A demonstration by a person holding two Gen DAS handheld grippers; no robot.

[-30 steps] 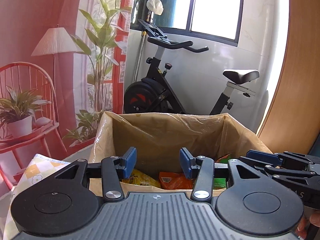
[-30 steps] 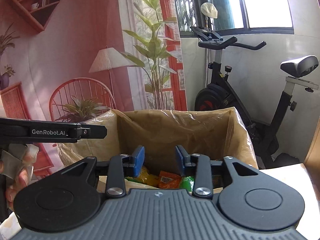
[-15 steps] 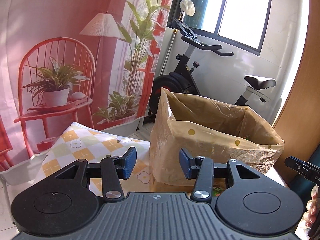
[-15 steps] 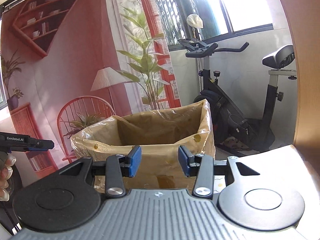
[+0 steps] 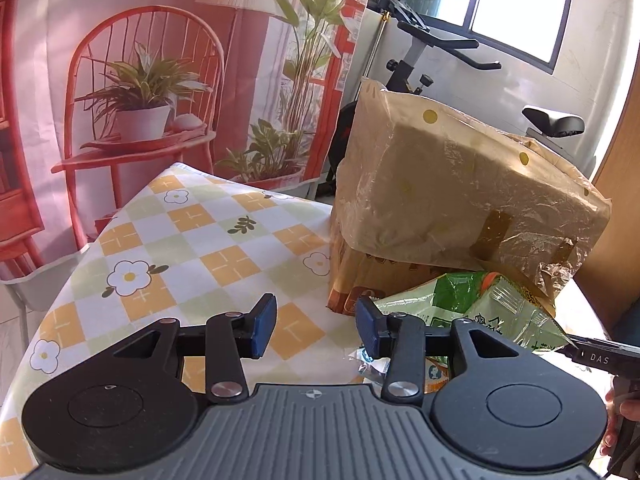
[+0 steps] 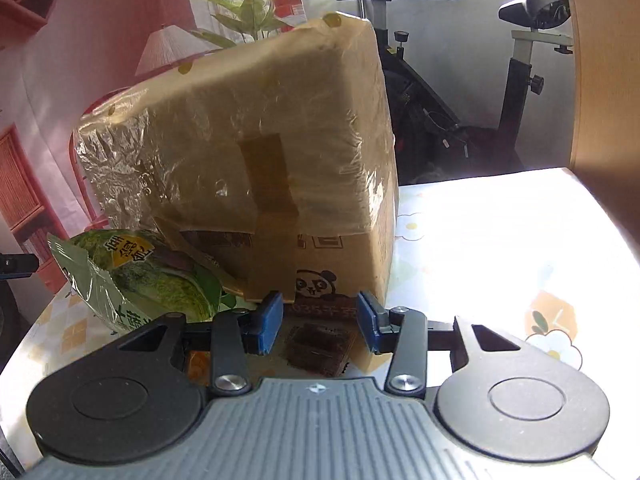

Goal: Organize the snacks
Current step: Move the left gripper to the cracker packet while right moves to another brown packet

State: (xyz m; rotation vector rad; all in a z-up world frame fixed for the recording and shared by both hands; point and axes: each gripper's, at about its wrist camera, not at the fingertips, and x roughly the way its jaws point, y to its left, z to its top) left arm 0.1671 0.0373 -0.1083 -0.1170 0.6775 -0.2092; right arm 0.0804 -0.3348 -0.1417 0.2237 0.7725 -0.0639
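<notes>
A cardboard box (image 5: 440, 184) lined with a brown dotted plastic bag stands on the checked tablecloth (image 5: 180, 240). Its inside is hidden from here. A green snack bag (image 5: 480, 308) leans against its front. My left gripper (image 5: 316, 324) hovers low over the cloth, left of the green bag, its jaws closing a little with nothing between them. In the right wrist view the box (image 6: 260, 140) fills the middle and the green bag (image 6: 140, 276) lies at its left. My right gripper (image 6: 320, 320) is near the box's foot, jaws opening, above a dark brown packet (image 6: 320, 344) without pressing it.
An exercise bike (image 5: 420, 60) stands behind the table, in front of a printed backdrop with a red chair (image 5: 140, 80). A wooden panel (image 5: 616, 200) rises at the right. The other gripper's finger (image 5: 600, 356) and a hand (image 5: 624, 412) show at the right edge.
Both grippers have drawn back from above the open box and sunk to table level in front of it. The snacks inside are out of sight. The right jaws have widened.
</notes>
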